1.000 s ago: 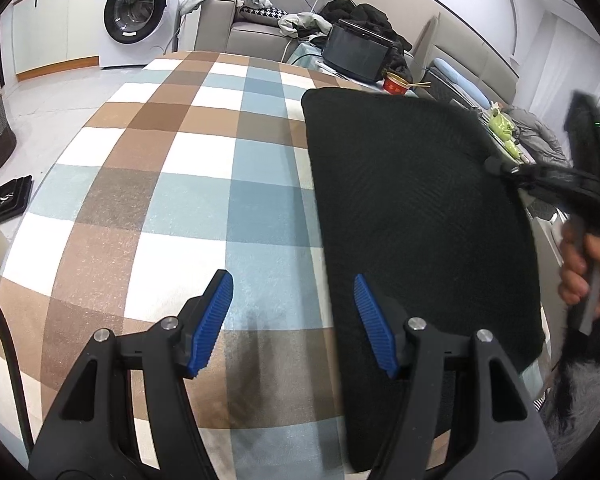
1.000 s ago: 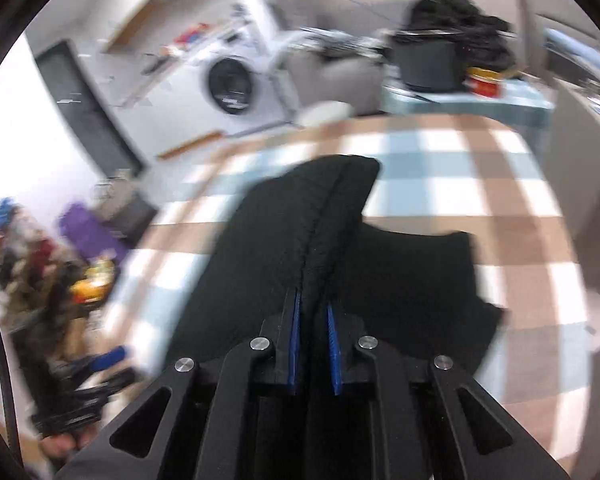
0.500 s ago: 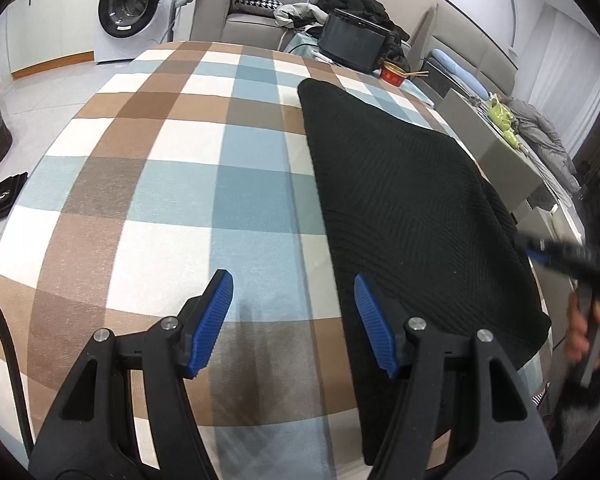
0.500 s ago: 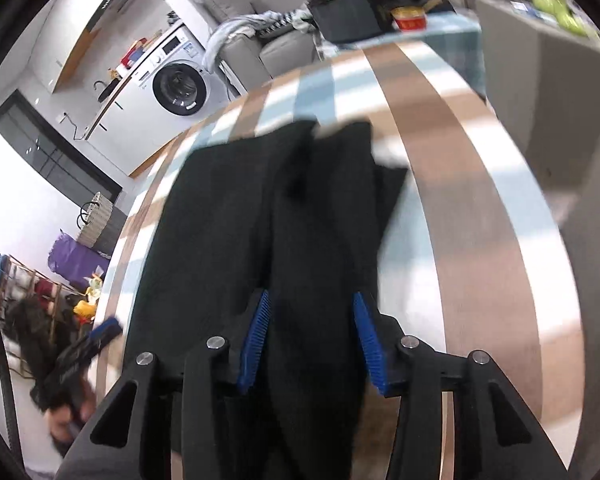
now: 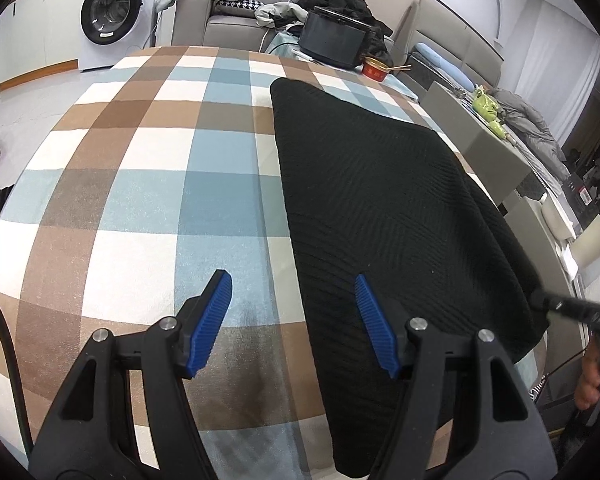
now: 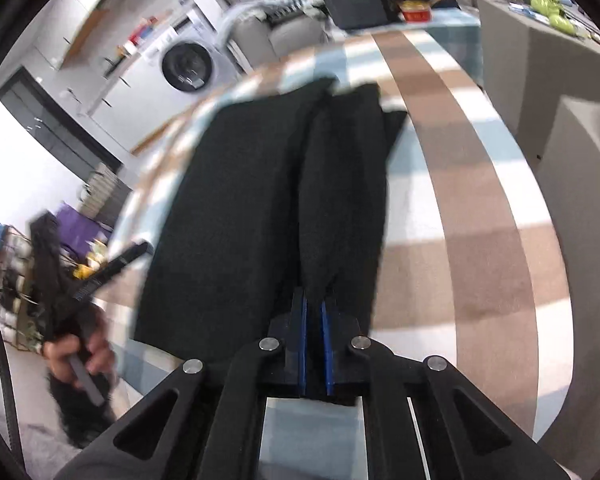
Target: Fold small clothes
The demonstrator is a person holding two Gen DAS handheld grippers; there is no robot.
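Observation:
A black knit garment point(image 5: 380, 200) lies flat on the right half of the checked tablecloth point(image 5: 140, 200). My left gripper point(image 5: 292, 312) hovers open over the garment's near left edge; its right finger is above the fabric and its left finger above bare cloth. In the right wrist view the garment point(image 6: 240, 200) has a raised fold running away from me, and my right gripper point(image 6: 315, 312) is shut on the near end of that fold. The right gripper point(image 5: 572, 310) also shows at the garment's near right corner. The left gripper point(image 6: 100, 272) and the hand holding it point(image 6: 80, 356) appear blurred at left.
A washing machine point(image 5: 112, 12) and a sofa piled with clothes point(image 5: 236, 12) stand beyond the table. A black box point(image 5: 336, 40) and a red bowl point(image 5: 376, 70) sit at the far edge. Grey cabinets point(image 5: 488, 148) line the right side.
The right gripper let go of the fold, opened, travelled down the garment's right side toward its near corner, and shut on the fabric again. The left gripper stayed open and nearly still.

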